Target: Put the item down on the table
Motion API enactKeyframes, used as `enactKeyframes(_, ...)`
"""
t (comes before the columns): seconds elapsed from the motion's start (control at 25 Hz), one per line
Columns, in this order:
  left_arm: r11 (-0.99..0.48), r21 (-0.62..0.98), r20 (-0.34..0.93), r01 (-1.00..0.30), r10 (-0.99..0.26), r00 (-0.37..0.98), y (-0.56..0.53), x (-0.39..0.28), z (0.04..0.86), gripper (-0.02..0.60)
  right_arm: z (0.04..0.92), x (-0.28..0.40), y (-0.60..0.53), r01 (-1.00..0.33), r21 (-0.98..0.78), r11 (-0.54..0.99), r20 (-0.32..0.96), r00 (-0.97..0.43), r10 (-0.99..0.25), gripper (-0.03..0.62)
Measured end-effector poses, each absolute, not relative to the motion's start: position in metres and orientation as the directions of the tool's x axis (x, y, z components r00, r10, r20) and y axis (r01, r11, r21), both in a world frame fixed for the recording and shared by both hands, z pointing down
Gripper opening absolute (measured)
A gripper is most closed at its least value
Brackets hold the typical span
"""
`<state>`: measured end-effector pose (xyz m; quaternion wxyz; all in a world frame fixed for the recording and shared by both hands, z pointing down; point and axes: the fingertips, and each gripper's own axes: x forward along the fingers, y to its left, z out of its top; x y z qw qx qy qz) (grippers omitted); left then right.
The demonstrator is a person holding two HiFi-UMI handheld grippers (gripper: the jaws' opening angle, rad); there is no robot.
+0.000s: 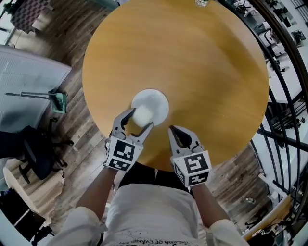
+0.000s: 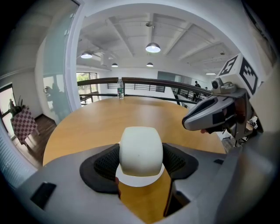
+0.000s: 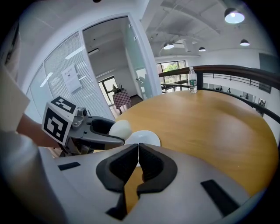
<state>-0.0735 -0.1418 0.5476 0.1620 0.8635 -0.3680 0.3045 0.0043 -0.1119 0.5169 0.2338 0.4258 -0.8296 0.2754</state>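
L gripper (image 1: 139, 120) fingers clamped on white cup (image 2: 141, 151), held over white saucer (image 1: 159, 102); touching it or not, can't tell. Saucer near the near edge of round wooden surface (image 1: 207, 72). R gripper (image 1: 176, 133) just beside, fingers pressed together, nothing between. Water bottle (image 2: 120, 88) upright at far edge.

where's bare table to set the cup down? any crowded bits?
Bare: the table from the saucer out to the bottle at the far rim, plus both sides. Crowded: near edge only, where the left gripper holds the cup at the saucer and the right gripper sits shut alongside.
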Motion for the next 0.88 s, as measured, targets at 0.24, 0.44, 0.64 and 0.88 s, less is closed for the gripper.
enactKeyframes(0.24, -0.677, 0.069, 0.661, -0.733, -0.519, 0.542, -0.147, -0.069, 0.566, 0.316, 0.535, 0.002, -0.107, -0.835, -0.274, 0.477, 0.648, -0.526, -0.55, 0.026)
enactKeyframes(0.44, -0.679, 0.075, 0.697, -0.73, -0.488, 0.526, -0.148, -0.068, 0.583, 0.316, 0.541, 0.003, -0.106, -0.839, -0.283, 0.465, 0.654, -0.523, -0.546, 0.025)
enactKeyframes(0.64, -0.677, 0.079, 0.708, -0.732, -0.479, 0.519, -0.151, -0.067, 0.595, 0.316, 0.544, 0.001, -0.107, -0.84, -0.287, 0.46, 0.655, -0.522, -0.546, 0.026)
enactKeyframes(0.88, -0.687, 0.065, 0.727, -0.724, -0.464, 0.506, -0.154, -0.059, 0.605, 0.316, 0.548, 0.006, -0.102, -0.844, -0.3, 0.444, 0.663, -0.52, -0.539, 0.026)
